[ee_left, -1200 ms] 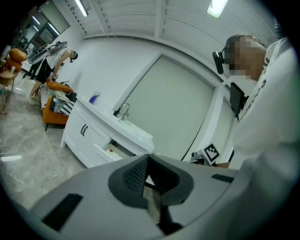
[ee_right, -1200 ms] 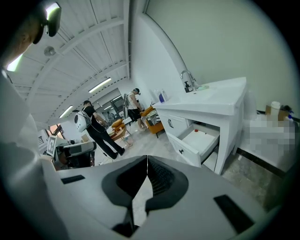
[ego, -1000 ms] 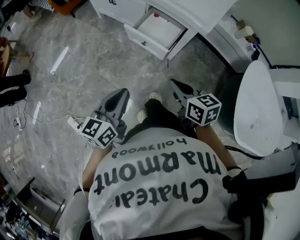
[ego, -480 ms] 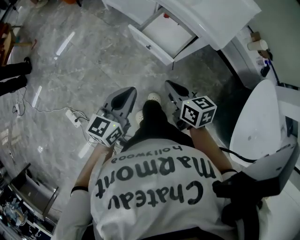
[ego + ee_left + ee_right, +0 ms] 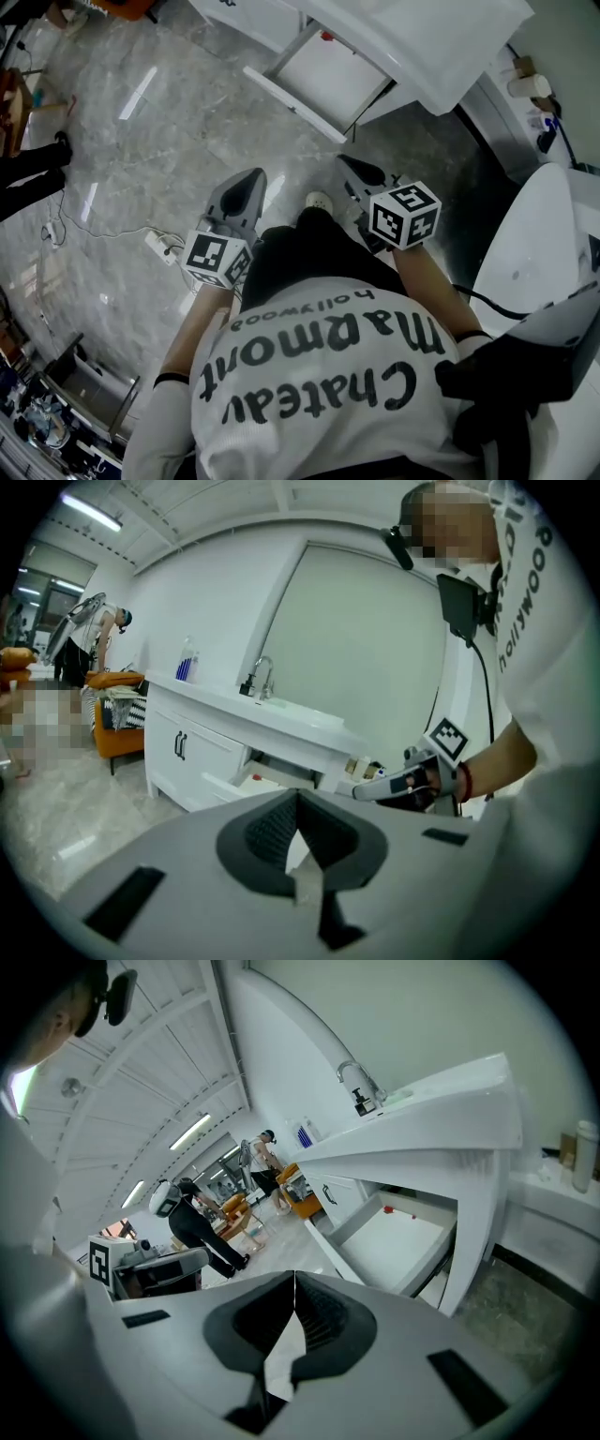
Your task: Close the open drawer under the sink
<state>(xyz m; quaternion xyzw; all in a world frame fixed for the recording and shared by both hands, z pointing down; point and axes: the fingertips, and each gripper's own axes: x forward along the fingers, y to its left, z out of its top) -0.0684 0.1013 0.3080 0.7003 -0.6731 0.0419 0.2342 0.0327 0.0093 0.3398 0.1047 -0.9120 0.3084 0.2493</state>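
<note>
Grey marble floor point(image 5: 159, 122) lies bare from 9 to 11 o'clock, giving open room left of the grippers. White vanity point(image 5: 441, 47) fills 12 to 1 o'clock and looms larger than a second ago. A white toilet point(image 5: 534, 234) crowds 3 o'clock. The drawer point(image 5: 328, 80) stands pulled out at 12 o'clock, its front edge now nearer the grippers, with a strip of floor between. Left gripper point(image 5: 249, 183) and right gripper point(image 5: 354, 169) have advanced toward it without touching, each with jaws pressed together on nothing.
</note>
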